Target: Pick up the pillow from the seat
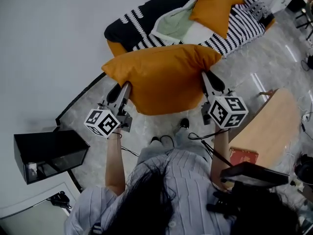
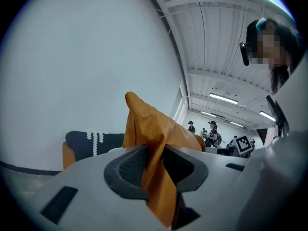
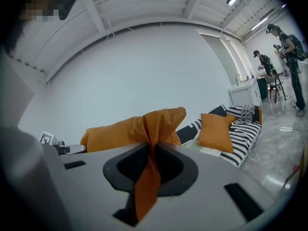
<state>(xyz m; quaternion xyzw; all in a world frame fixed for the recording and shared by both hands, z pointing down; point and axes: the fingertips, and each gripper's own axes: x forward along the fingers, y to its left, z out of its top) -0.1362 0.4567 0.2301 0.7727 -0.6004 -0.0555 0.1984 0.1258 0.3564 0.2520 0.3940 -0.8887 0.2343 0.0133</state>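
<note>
Left gripper point(image 1: 124, 88) and right gripper point(image 1: 207, 79) each clamped on a corner of the orange pillow point(image 1: 164, 80).
I hold it stretched between them, clear of the seat point(image 1: 146, 11), over the grey floor point(image 1: 274, 62). It's plump, plain orange fabric, bunched into folds at both jaws. Second orange pillow point(image 1: 215, 4) lies on the striped seat behind.

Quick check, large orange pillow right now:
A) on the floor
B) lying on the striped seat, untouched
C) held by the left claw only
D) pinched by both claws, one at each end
D: the left claw and the right claw each clamp one end of the large orange pillow, and each gripper view shows orange fabric squeezed between its jaws.
</note>
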